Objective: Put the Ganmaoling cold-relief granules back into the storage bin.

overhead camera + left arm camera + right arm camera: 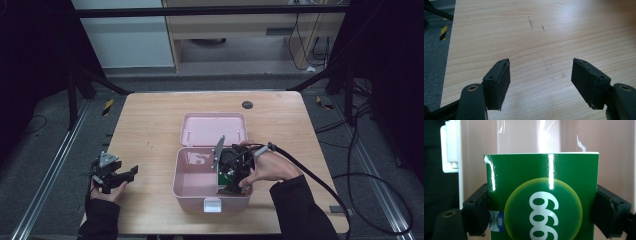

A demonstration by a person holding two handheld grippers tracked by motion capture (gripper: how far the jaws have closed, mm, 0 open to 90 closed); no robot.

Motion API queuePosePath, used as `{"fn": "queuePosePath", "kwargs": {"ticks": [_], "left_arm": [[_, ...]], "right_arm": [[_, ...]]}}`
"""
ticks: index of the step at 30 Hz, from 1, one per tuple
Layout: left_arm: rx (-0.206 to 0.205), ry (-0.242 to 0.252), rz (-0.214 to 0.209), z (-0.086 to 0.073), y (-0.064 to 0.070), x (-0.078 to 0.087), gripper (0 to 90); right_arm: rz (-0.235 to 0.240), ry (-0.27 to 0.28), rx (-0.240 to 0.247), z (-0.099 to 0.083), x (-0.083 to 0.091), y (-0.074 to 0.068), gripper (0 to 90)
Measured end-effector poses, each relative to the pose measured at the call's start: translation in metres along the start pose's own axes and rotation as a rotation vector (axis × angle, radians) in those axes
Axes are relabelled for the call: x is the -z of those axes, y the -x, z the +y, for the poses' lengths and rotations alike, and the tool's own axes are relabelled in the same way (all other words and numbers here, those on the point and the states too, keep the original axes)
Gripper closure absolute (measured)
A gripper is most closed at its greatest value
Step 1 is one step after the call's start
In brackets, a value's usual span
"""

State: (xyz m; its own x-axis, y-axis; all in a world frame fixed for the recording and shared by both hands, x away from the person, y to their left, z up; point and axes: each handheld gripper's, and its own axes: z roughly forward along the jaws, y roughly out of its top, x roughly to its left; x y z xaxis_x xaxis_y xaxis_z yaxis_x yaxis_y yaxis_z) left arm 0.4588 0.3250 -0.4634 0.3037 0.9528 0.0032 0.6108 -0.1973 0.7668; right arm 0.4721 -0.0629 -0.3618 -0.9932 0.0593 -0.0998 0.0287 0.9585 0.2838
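- We have the right tongs (235, 172) down inside the open pink box (182, 187), which sits in the middle of the tabletop (150, 125) with its lid (214, 128) tipped back.
- In the right gripper view those tongs (542, 212) are closed on a glossy green carton (541, 195), one black pad pressed to each of its side edges. Its printed face is towards the camera, with the pink wall of the box close behind it.
- Our left tongs (117, 175) rest low near the left edge of the tabletop, well apart from the box. In the left gripper view the left tongs (540, 80) stand wide open and hold nothing, with bare wood between them.
- The carton is slick and held only by its narrow edges, so we judge it could twist or slide in the pads if it catches the rim or wall.
- Nothing steadies the box. A push or drag from the right tongs might shift it or tip it, since our left tongs are too far off to brace it.
- The white latch (212, 205) on the front wall sticks out and could snag a sleeve.
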Motion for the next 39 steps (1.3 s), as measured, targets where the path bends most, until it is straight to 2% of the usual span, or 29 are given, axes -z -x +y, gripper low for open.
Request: {"fn": "queuePosePath", "kwargs": {"ticks": [9,13,16,22,27,31,34,36,39], "left_arm": [[0.001,0.000,0.000,0.000,0.000,0.000,30.9],[0.001,0.000,0.000,0.000,0.000,0.000,30.9],[0.001,0.000,0.000,0.000,0.000,0.000,30.9],[0.001,0.000,0.001,0.000,0.000,0.000,30.9],[0.001,0.000,-0.001,0.000,0.000,0.000,31.0],[0.002,0.000,-0.003,0.000,0.000,0.001,31.6],[0.001,-0.002,-0.006,0.000,0.000,0.001,32.5],[0.002,-0.001,-0.008,0.000,0.001,0.001,33.0],[0.000,-0.003,-0.008,0.000,0.001,0.001,33.7]], "right_arm": [[-0.014,-0.031,0.002,0.001,-0.005,-0.001,14.1],[-0.015,0.004,-0.001,0.000,0.002,-0.001,14.5],[-0.033,0.028,-0.003,-0.002,0.008,-0.001,13.2],[-0.072,0.140,-0.037,-0.007,0.030,-0.001,12.1],[-0.146,0.213,-0.082,-0.016,0.052,-0.002,12.4],[-0.241,0.238,-0.121,-0.029,0.068,-0.003,12.1],[-0.284,0.287,-0.162,-0.042,0.076,-0.002,13.4],[-0.306,0.299,-0.183,-0.050,0.079,-0.002,13.2],[-0.330,0.336,-0.240,-0.066,0.083,-0.002,12.4]]}}
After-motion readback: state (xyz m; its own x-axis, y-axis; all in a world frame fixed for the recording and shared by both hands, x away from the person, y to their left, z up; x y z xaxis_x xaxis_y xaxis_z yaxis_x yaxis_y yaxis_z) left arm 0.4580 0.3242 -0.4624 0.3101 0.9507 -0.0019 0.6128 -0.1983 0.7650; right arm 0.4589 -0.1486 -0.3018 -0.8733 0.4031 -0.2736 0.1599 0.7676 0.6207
